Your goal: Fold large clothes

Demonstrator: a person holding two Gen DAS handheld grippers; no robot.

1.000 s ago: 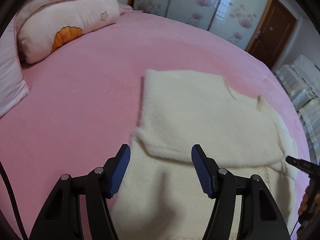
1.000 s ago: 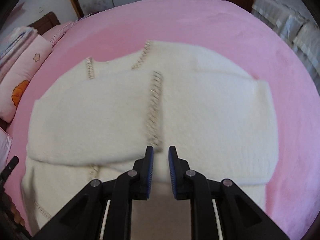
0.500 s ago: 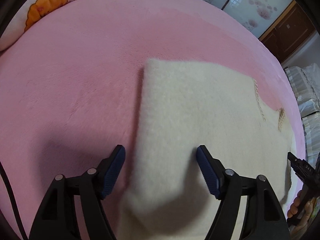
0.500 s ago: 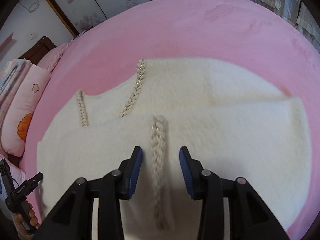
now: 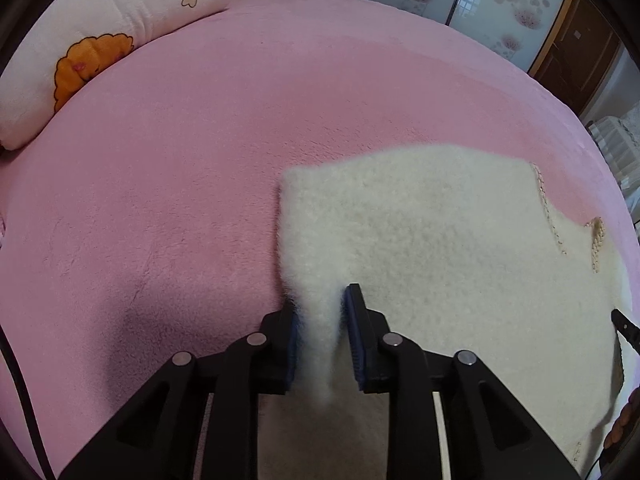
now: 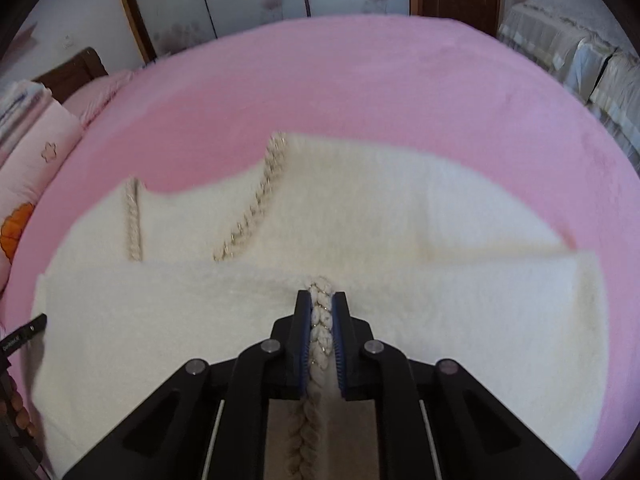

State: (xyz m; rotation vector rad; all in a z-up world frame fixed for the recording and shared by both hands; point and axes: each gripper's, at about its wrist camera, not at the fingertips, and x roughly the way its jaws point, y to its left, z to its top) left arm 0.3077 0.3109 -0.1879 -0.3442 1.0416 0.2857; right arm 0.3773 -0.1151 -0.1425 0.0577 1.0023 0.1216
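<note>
Both grippers pinched the near part of the cream sweater [image 5: 440, 240] on the pink bed [image 5: 180, 168], ready, I judged, to lift it into a fold.

The left gripper [image 5: 320, 320] had just closed and clenched a ridge of fluffy cloth at the sweater's left edge; the right gripper [image 6: 321, 322] had just closed on the braided trim [image 6: 320, 320] down its middle, so two matched holds could carry the layer evenly. Only the right view showed the sweater's far side, the neckline braids and the sleeve already folded across; only the left view showed the pillow [image 5: 100, 40] well apart from the sweater.
</note>
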